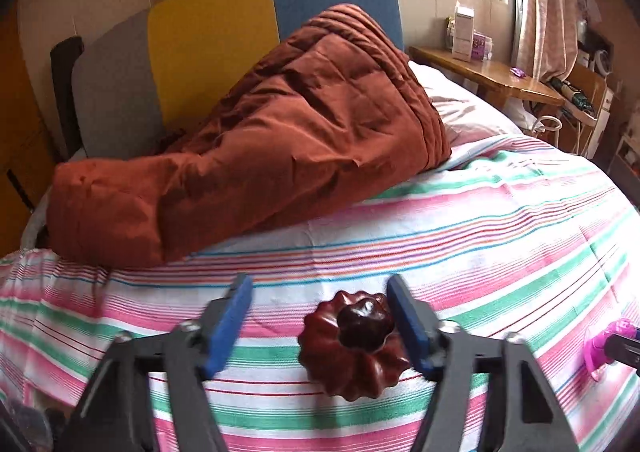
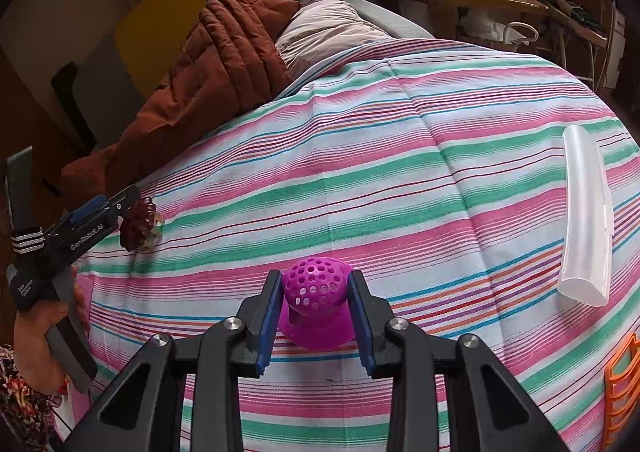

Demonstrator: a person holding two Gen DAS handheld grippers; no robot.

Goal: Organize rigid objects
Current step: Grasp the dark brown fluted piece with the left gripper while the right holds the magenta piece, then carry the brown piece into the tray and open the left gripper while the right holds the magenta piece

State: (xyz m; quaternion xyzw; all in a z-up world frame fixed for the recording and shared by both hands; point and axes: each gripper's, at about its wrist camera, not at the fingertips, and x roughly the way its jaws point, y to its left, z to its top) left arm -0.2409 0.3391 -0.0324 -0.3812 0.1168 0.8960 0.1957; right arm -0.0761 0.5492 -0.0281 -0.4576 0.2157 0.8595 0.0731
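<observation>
Gripping the purple perforated ball (image 2: pixel 316 288) on the striped bedspread (image 2: pixel 400 172), right gripper (image 2: pixel 316 316) is clamped. Left gripper (image 1: pixel 320 316) gapes around the brown fluted mold (image 1: pixel 352 344), one pad touching.

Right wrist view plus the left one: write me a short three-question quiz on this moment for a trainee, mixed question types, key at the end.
1. True or false: the right gripper has its pads on both sides of the perforated purple piece.
2. Multiple choice: the dark red fluted object between the left gripper fingers is A) clamped by both pads, B) beside the right-hand pad with a clear gap to the other, C) lying on the brown quilt.
3. Fill in: the translucent white case lies on the ______ bedsheet.

Key: 1 true; 2 B; 3 striped.
</observation>
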